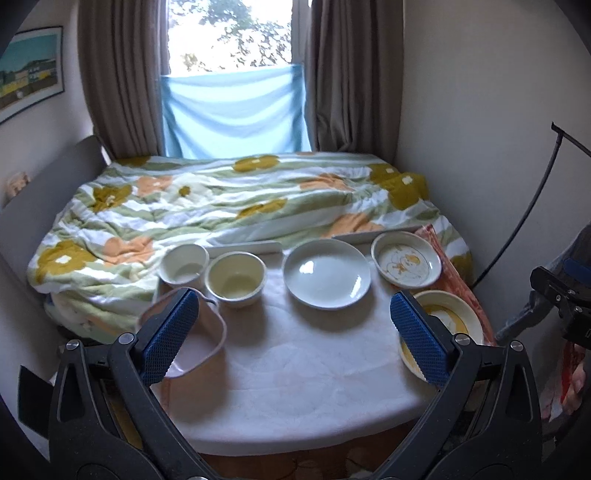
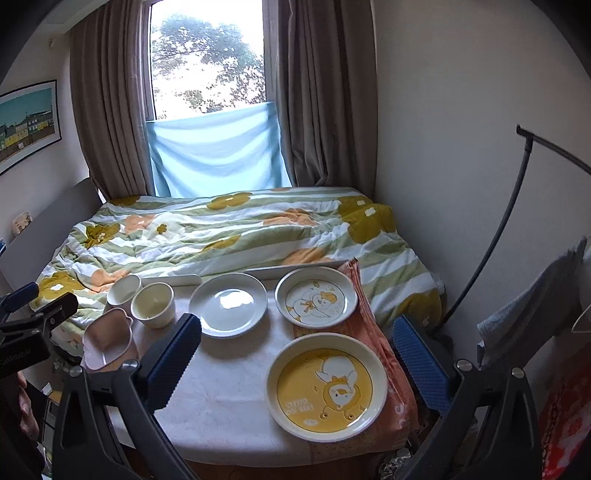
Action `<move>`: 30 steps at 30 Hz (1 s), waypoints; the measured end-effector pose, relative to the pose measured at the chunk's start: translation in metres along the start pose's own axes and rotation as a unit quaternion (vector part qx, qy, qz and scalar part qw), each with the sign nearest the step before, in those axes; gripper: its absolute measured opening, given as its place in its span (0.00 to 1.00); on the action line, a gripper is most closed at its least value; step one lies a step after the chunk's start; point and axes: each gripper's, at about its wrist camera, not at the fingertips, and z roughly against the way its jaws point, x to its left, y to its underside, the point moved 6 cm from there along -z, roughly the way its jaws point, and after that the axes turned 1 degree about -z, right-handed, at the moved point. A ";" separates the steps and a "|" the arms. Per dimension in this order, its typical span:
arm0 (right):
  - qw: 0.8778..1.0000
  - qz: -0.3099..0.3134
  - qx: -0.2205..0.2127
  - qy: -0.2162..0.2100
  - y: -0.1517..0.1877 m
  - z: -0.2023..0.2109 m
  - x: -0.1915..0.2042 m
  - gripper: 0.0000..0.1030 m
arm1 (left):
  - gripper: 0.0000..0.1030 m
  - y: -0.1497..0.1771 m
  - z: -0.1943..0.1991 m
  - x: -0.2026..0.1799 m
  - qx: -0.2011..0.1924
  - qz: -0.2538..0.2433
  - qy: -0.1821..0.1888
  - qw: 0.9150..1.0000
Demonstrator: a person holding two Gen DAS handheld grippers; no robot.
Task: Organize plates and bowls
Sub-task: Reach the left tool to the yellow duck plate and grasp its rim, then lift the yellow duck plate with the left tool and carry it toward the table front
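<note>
On a small white table [image 1: 295,369] stand two cream bowls [image 1: 236,278] [image 1: 183,264], a plain white plate [image 1: 327,272], a white plate with a duck drawing [image 1: 405,266], a yellow duck plate [image 2: 327,386] and a pink shaped bowl [image 2: 107,338]. My left gripper [image 1: 295,332] is open above the table's front, its left pad over the pink bowl [image 1: 207,339], its right pad over the yellow plate [image 1: 448,314]. My right gripper [image 2: 295,356] is open too, holding nothing, with the yellow plate between its fingers' lines below.
A bed with a flowered quilt [image 1: 236,195] lies directly behind the table, under a curtained window [image 1: 232,33]. An orange patterned cloth [image 2: 380,332] lies under the plates at the table's right. A black curved stand [image 2: 517,221] rises by the right wall.
</note>
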 end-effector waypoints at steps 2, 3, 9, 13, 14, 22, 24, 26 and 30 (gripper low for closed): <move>0.999 -0.023 0.025 -0.006 0.014 -0.014 -0.030 1.00 | 1.00 0.010 -0.026 -0.021 0.031 0.002 0.033 0.999; 0.999 -0.032 0.035 -0.012 0.020 -0.020 -0.041 1.00 | 1.00 0.017 -0.040 -0.033 0.046 0.002 0.046 0.998; 0.989 -0.071 0.122 -0.049 0.072 -0.087 -0.108 1.00 | 0.96 0.067 -0.129 -0.102 0.145 0.009 0.103 0.984; 0.975 -0.090 0.180 -0.098 0.109 -0.134 -0.132 0.79 | 0.78 0.106 -0.187 -0.134 0.208 0.020 0.108 0.972; 0.970 -0.094 0.194 -0.111 0.117 -0.146 -0.135 0.71 | 0.75 0.113 -0.198 -0.139 0.222 0.024 0.110 0.969; 0.949 -0.086 0.243 -0.180 0.139 -0.204 -0.149 0.34 | 0.51 0.150 -0.247 -0.162 0.268 0.052 0.117 0.955; 0.948 -0.073 0.248 -0.188 0.138 -0.213 -0.147 0.31 | 0.48 0.149 -0.248 -0.165 0.261 0.048 0.112 0.958; 0.946 -0.065 0.251 -0.196 0.138 -0.220 -0.147 0.26 | 0.41 0.148 -0.250 -0.166 0.262 0.044 0.105 0.958; 0.943 -0.050 0.258 -0.203 0.139 -0.229 -0.145 0.17 | 0.20 0.147 -0.250 -0.165 0.270 0.048 0.112 0.955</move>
